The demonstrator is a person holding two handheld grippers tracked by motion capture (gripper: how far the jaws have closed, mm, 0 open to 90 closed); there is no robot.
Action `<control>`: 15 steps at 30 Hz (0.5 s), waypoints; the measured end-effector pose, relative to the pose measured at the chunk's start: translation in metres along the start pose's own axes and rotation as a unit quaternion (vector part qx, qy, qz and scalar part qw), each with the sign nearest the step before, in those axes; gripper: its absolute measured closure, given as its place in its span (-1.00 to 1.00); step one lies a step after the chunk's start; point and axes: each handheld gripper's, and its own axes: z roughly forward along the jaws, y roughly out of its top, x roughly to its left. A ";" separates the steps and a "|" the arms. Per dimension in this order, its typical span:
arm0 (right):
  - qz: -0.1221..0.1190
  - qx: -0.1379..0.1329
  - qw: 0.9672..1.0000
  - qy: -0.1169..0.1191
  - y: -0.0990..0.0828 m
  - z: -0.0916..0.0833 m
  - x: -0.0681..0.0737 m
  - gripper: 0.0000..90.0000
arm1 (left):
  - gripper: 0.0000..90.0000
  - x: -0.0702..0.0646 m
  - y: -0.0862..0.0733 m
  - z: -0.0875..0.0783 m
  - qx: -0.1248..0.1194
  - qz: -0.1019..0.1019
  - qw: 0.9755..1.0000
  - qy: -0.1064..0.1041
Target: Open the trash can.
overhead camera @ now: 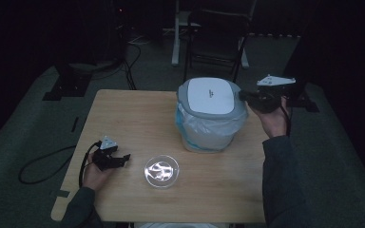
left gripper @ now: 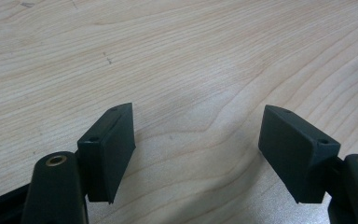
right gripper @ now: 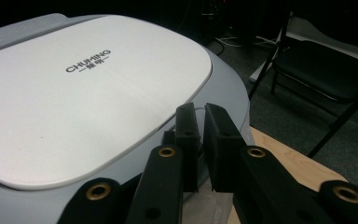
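Lower left of the high view, the left gripper (overhead camera: 122, 159) is sitting on the wooden table (overhead camera: 128, 118) with jaws spread wide, glass bowl (overhead camera: 161, 171) just beside it. Upper right, the right gripper (overhead camera: 244, 96) is touching the bin's (overhead camera: 212, 116) white lid (right gripper: 88, 88), jaws nearly pressed together

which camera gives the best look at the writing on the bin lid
The right gripper view: the lid is close and its print reads CHUMING. The high view shows the lid whole, with its print an unreadable smudge.

Wooden table (overhead camera: 138, 114) bearing lidded bin (overhead camera: 212, 116), glass dish (overhead camera: 161, 171)
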 end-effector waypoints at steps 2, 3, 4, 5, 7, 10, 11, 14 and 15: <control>0.002 -0.003 1.000 0.002 -0.001 0.000 0.000 0.92 | -0.38 0.000 0.000 0.000 0.000 0.000 1.000 0.001; 0.002 -0.004 1.000 0.002 -0.002 0.000 0.000 0.94 | -0.38 0.000 0.000 0.000 0.000 0.000 1.000 0.001; 0.005 -0.005 1.000 0.002 -0.003 0.000 0.000 0.95 | -0.38 0.000 0.000 0.000 0.000 0.001 1.000 0.002; 0.007 -0.008 1.000 0.004 -0.004 0.000 0.000 0.95 | -0.38 -0.001 0.000 0.000 0.001 0.002 1.000 0.002; 0.006 -0.009 1.000 0.000 -0.005 0.000 0.000 0.96 | -0.38 -0.001 0.000 0.000 0.002 0.004 1.000 0.003; 0.005 -0.010 1.000 -0.005 -0.005 -0.001 0.000 0.84 | -0.38 -0.001 0.000 0.000 0.002 0.004 1.000 0.003; 0.008 -0.013 1.000 -0.010 -0.005 -0.002 0.000 0.73 | -0.38 -0.001 0.000 0.000 0.003 0.005 1.000 0.004; 0.009 -0.014 1.000 -0.016 -0.005 -0.003 -0.001 0.65 | -0.38 -0.001 0.000 0.000 0.003 0.006 1.000 0.005; 0.010 -0.015 0.999 -0.031 -0.006 -0.004 -0.001 0.47 | -0.38 -0.001 0.000 0.000 0.003 0.006 1.000 0.005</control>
